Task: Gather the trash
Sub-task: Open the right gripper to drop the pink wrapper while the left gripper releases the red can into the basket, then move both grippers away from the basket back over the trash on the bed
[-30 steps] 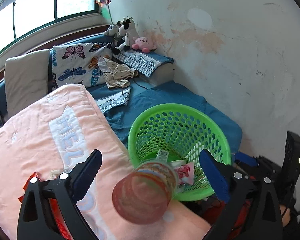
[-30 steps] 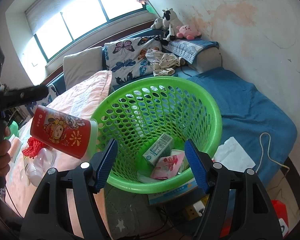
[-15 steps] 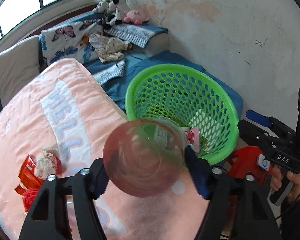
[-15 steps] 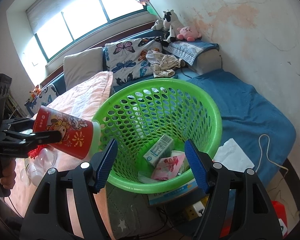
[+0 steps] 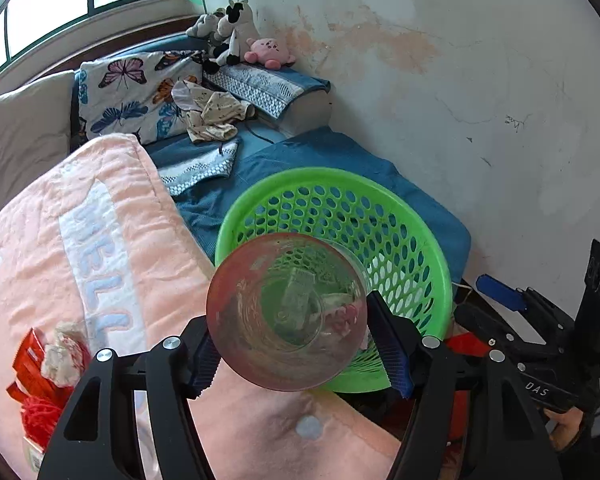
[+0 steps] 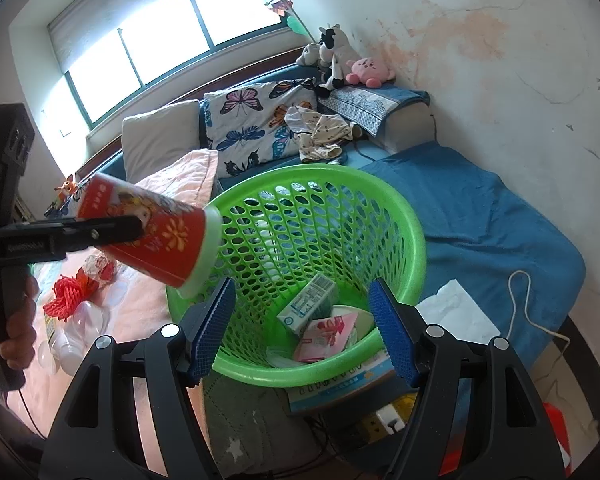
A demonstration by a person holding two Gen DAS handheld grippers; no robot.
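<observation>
Left hand-held gripper [image 5: 288, 354] is clamped on the red cup [image 6: 152, 236], mouth tipped at the near rim of the green basket [image 6: 416, 248] at frame centre; the drop looks next, and it calls for nudging past the rim before letting go. Right hand-held gripper [image 6: 302, 328] hangs apart over the basket, empty. The pink blanket [image 5: 100, 240] reads "HELL"; the carton print is too small to read

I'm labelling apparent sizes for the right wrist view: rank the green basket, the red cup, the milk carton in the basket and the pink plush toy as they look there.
1. green basket
2. red cup, though it is nearer the camera, which inflates it
3. milk carton
4. pink plush toy, far off and close to the carton in apparent size, so unsure
</observation>
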